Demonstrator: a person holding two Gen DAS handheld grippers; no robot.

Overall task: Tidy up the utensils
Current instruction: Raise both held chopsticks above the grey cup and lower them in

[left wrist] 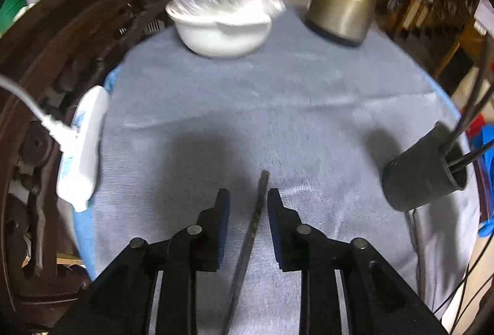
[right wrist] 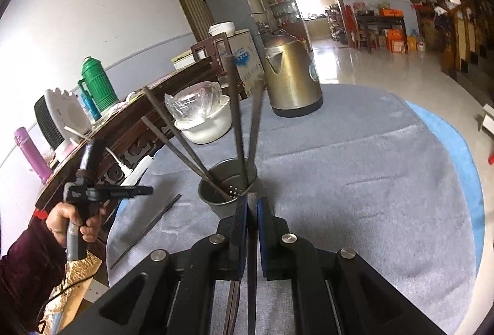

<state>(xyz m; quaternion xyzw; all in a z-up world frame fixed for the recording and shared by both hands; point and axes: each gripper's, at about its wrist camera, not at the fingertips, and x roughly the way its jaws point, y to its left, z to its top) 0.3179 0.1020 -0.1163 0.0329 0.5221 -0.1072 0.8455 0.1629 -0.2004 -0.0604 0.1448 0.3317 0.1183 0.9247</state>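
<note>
Dark, thin chopstick (left wrist: 257,211) is lying flat on the grey-blue table cloth (left wrist: 278,94), running between the parted fingers of the left gripper (left wrist: 245,196), whose blue pads are standing clear of it on both sides. Off to its right, the dark utensil cup (right wrist: 227,187) is holding four more chopsticks (right wrist: 236,119), fanning upward. Just in front of that cup, the right gripper (right wrist: 253,205) is pinching another dark stick, seemingly one chopstick, though its lower end is hidden. Farther back, a white bowl (left wrist: 220,32) with a plastic-wrapped item and a brass-coloured kettle (left wrist: 341,0) are standing on the cloth.
</note>
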